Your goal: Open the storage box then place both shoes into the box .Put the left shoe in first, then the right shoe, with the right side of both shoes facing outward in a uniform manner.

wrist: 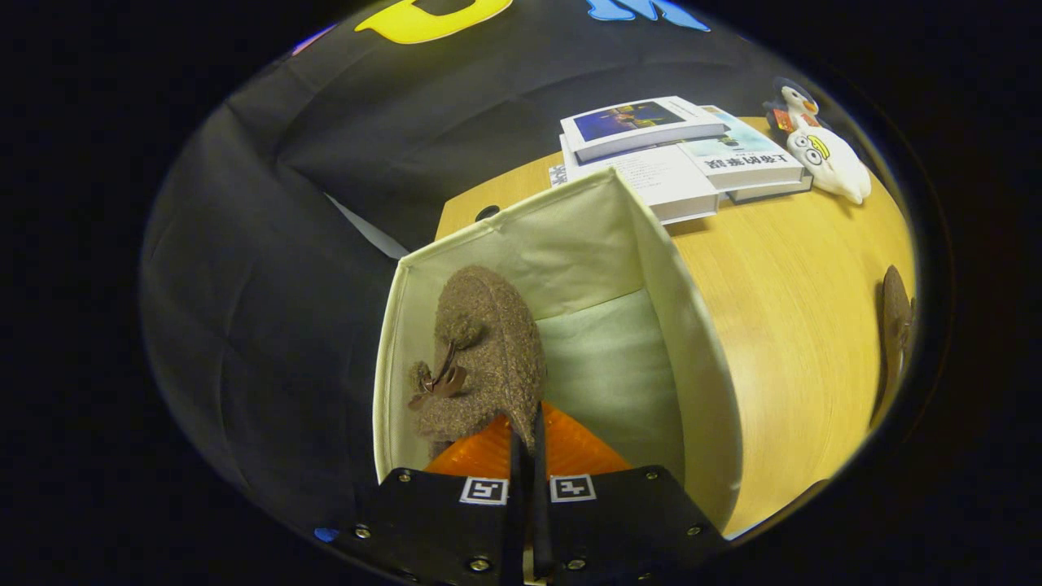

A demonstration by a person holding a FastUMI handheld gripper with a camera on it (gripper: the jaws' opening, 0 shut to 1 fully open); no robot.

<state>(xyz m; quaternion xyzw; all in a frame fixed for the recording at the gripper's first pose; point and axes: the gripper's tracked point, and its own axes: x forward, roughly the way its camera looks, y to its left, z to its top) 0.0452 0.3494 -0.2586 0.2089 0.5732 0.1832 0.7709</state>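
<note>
A cream fabric storage box (692, 342) stands open on the wooden table, right below me. A fuzzy brown shoe (488, 350) with a small antler ornament hangs inside it, toe pointing down, close to the box's left wall. My gripper (527, 431) is shut on the shoe's heel edge, both fingers pinching the thin rim from above. The box floor to the right of the shoe is bare pale lining. A second brown shoe (894, 325) lies on the table well off to the right of the box.
A stack of books (676, 155) lies on the table beyond the box. Past the books sit a white plush toy (830, 163) and a small penguin figure (791, 106). Black cloth hangs left of the box and behind the table.
</note>
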